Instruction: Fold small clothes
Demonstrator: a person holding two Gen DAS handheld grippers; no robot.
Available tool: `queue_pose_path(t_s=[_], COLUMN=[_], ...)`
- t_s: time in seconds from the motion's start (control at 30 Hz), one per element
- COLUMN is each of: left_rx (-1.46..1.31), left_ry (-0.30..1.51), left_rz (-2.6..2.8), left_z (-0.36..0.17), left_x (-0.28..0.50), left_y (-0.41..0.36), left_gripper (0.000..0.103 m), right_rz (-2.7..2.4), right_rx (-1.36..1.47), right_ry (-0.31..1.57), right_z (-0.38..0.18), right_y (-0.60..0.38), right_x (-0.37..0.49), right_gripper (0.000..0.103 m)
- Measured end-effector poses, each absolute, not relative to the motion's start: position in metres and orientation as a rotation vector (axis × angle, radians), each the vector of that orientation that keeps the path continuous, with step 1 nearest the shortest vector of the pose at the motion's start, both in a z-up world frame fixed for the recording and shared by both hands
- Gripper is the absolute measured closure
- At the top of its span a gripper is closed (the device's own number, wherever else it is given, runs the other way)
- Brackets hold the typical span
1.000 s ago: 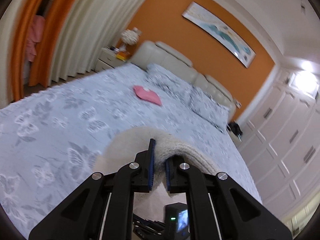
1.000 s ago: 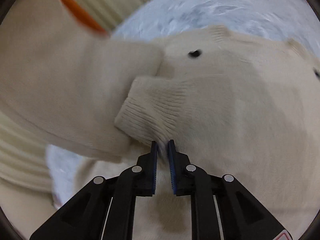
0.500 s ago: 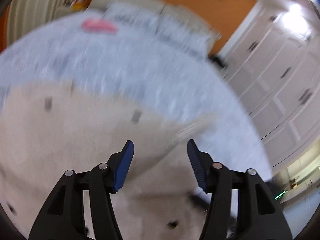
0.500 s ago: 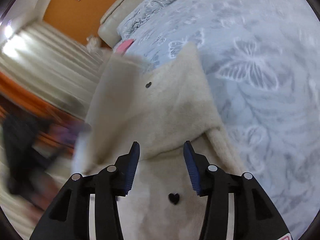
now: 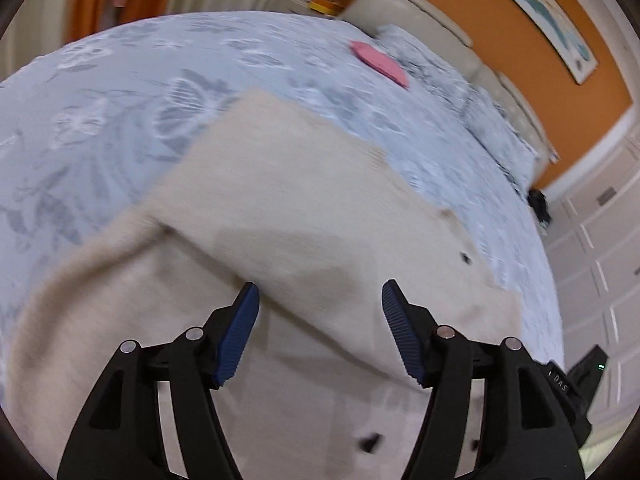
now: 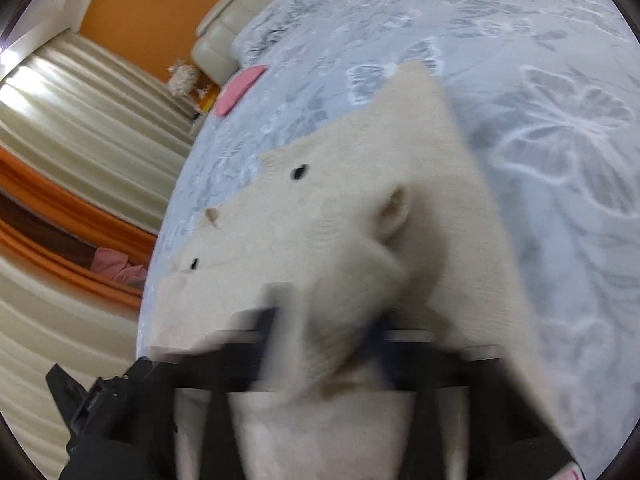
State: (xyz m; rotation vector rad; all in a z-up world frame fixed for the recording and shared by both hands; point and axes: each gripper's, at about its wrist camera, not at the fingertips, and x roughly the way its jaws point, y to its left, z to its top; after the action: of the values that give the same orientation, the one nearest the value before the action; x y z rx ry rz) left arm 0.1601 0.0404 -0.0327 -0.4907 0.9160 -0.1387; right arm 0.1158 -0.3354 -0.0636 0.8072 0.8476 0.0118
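Since the earlier frames, both grippers have let go of the knit they pinched, and the cream cardigan [image 5: 304, 208] now lies spread on the bed.

Left wrist view: the left gripper [image 5: 318, 330] hangs over the cardigan, its jaws having just been opening; the blue pads stand apart with nothing pinched. A folded flap crosses the garment's middle. The grey butterfly-print bedspread [image 5: 100, 120] extends far to a cream headboard [image 5: 420, 12]. A pink item [image 5: 378, 62] lies far right near the pillows. An orange wall [image 5: 500, 28] carries a framed picture; white cabinet doors [image 5: 600, 248] stand right.

Right wrist view: the right gripper [image 6: 324, 344] is motion-blurred, its jaws having just been closing; a fold of cardigan sits between them, grip uncertain. Cream curtains [image 6: 80, 120] hang left.
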Motion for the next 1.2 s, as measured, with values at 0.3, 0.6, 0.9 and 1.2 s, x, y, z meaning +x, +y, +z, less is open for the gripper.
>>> queue_pose_path(t_s=[0.3,0.6,0.9,1.2], left_rx=[-0.527,-0.596,-0.571,-0.555], left_ry=[0.859,0.883,0.867,0.813], left_rz=[-0.106,-0.039,0.101,0.074], left_z=[-0.026,-0.043,-0.044,-0.026], left_x=[0.180,0.186,0.186,0.177], left_y=[0.072,0.093,0.116,0.111], left_gripper=[0.041,0.045,0.045,0.032], right_rz=[-0.005,-0.084,-0.187,-0.213], right_rx=[0.581,0.596,0.560,0.354], right_ry=[0.609,0.774,0.873,0.806], right_z=[0.013,-0.036,-0.037,-0.004], right_y=[-0.351,-0.353,-0.346,-0.302], right_x=[0.115,0.122,0.127,0.125], right_gripper=[0.092,0.091,0.080,0.046])
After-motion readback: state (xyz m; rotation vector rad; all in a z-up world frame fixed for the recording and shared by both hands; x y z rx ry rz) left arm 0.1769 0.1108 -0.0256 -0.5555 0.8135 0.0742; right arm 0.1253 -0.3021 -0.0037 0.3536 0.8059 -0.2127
